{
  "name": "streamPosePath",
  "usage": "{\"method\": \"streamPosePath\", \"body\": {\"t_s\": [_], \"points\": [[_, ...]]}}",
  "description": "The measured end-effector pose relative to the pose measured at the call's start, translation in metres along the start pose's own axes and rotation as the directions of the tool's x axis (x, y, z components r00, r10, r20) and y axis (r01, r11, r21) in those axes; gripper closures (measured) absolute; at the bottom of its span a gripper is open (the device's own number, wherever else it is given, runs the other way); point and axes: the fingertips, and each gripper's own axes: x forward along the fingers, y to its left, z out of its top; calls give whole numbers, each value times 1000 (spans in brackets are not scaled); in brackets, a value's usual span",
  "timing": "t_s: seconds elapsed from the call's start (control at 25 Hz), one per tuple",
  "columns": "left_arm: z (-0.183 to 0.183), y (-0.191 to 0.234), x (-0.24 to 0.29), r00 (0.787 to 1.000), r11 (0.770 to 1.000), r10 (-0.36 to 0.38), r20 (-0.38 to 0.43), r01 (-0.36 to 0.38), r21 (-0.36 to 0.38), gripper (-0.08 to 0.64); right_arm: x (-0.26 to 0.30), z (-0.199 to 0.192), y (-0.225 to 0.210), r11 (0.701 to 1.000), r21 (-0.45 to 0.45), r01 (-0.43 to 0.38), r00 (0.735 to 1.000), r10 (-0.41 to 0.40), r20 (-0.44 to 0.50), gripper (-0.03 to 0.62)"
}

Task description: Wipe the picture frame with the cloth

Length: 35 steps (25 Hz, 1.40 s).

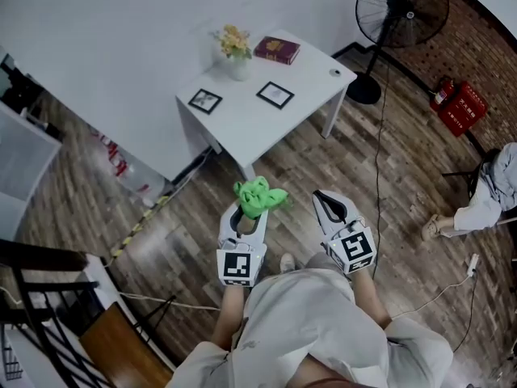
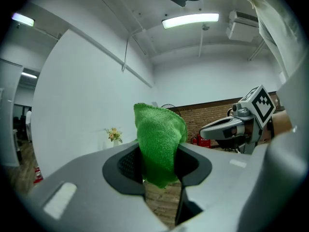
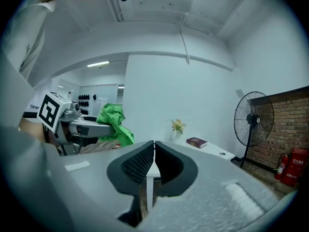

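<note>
A green cloth sticks out of my left gripper, which is shut on it; in the left gripper view the cloth is pinched between the jaws. My right gripper is shut with nothing in it, its pads meeting in the right gripper view. Both are held over the floor, short of the white table. Two black picture frames lie flat on that table, one at its left and one nearer the middle. From the right gripper view the cloth shows at the left.
On the table also stand a vase of flowers and a dark red book. A standing fan and its cable are to the right, with a fire extinguisher box. A seated person is at far right. Dark shelving is at left.
</note>
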Motion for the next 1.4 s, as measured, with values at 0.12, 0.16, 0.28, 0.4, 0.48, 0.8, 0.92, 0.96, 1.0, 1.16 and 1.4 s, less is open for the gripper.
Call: {"method": "streamPosePath", "body": {"t_s": [0.12,0.16,0.28,0.4,0.48,0.8,0.92,0.96,1.0,1.16,1.4], "points": [[0,9,10,1000,1000,-1,1,1,-5,391,9,1,-5,1000,2,8,1000,-8,-5,580],[-1,11,14,1000,1000,-3,1,3,-6,391,12,0,-8,1000,2,13,1000,-13,-7,580],[2,18,26,1000,1000,-9,18,9,-10,391,22,1,-17,1000,3,23,1000,-23,-6,580],[1,23,39,1000,1000,-10,20,10,-9,391,32,2,-27,1000,1,29,1000,-29,-1,580],[-2,28,47,1000,1000,-10,15,10,-8,391,39,2,-33,999,2,32,999,-32,-1,580],[-3,46,98,1000,999,-12,-5,12,-32,391,81,6,-72,1000,13,28,1000,-28,-9,580],[0,53,120,1000,999,-6,0,6,-37,391,98,8,-88,1000,15,14,1000,-14,-11,580],[0,56,127,1000,999,-2,1,2,-40,391,105,8,-93,1000,16,10,1000,-10,-12,580],[-1,59,135,1000,999,3,-4,-3,-40,391,112,8,-99,1000,18,5,1000,-5,-12,580],[4,69,166,1000,999,22,-2,-22,-47,391,136,13,-122,999,24,-23,1000,24,-18,580],[3,83,218,998,997,51,-34,-53,-52,391,175,17,-163,997,34,-62,998,63,-30,580]]}}
